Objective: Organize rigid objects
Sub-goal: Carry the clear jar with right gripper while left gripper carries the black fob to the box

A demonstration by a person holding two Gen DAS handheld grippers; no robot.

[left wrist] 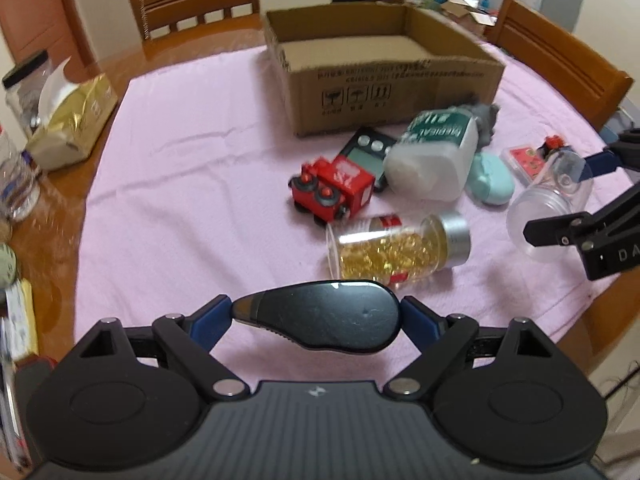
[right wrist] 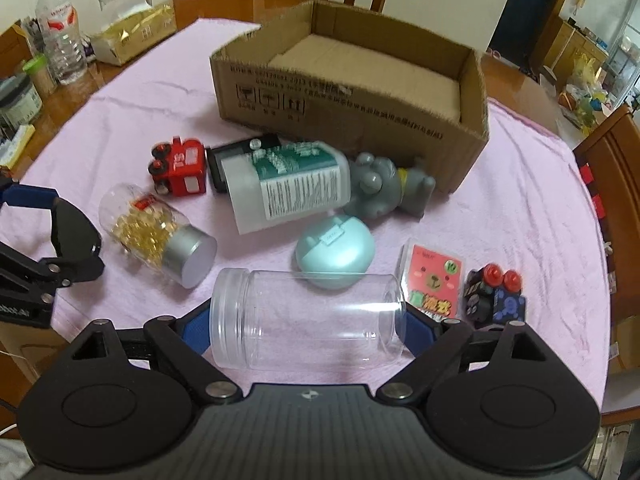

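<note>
My left gripper (left wrist: 316,314) is shut on a flat black oval case (left wrist: 320,316), held above the pink cloth; it also shows in the right wrist view (right wrist: 76,236). My right gripper (right wrist: 306,320) is shut on a clear empty plastic jar (right wrist: 308,320) lying sideways; the jar also shows in the left wrist view (left wrist: 548,204). An open cardboard box (left wrist: 384,80) stands at the back, also in the right wrist view (right wrist: 352,92). In front of it lie a red toy truck (left wrist: 332,192), a capsule jar (left wrist: 396,248), a white bottle (left wrist: 432,156), a mint case (right wrist: 336,252) and a grey toy (right wrist: 384,188).
A black timer (left wrist: 364,152), a card pack (right wrist: 434,280) and a small dark toy car (right wrist: 494,294) lie on the pink cloth (left wrist: 180,184). A gold tissue pack (left wrist: 72,120), jars and a water bottle (right wrist: 60,28) stand at the left. Wooden chairs (left wrist: 196,0) surround the table.
</note>
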